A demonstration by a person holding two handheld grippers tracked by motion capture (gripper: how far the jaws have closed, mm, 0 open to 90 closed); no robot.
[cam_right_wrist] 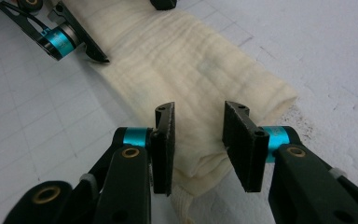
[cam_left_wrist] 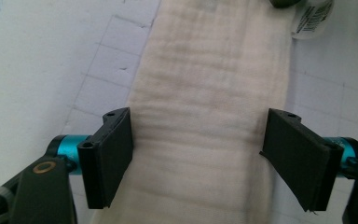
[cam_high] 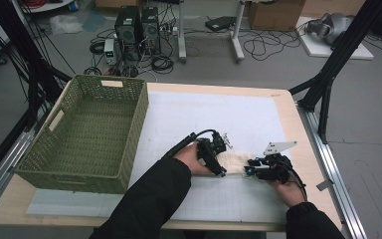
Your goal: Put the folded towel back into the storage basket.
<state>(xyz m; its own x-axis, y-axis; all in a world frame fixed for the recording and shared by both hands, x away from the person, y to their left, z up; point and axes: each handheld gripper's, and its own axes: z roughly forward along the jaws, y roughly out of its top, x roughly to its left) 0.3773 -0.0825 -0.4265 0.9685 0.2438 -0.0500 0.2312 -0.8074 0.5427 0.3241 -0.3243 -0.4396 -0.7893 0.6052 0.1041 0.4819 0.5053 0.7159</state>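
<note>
White gridded paper point(cam_high: 238, 119) covers the table, with a green woven basket point(cam_high: 87, 132) at the far left. Right of it, near the front edge, lies a folded cream cloth point(cam_high: 235, 164), soft, light and limp. The left gripper point(cam_left_wrist: 199, 156) straddles its full width, jaws wide and not pinching. The right gripper point(cam_right_wrist: 198, 140) hovers over the cloth's end, jaws narrower, unclamped. Folded edges look the best hold.
</note>
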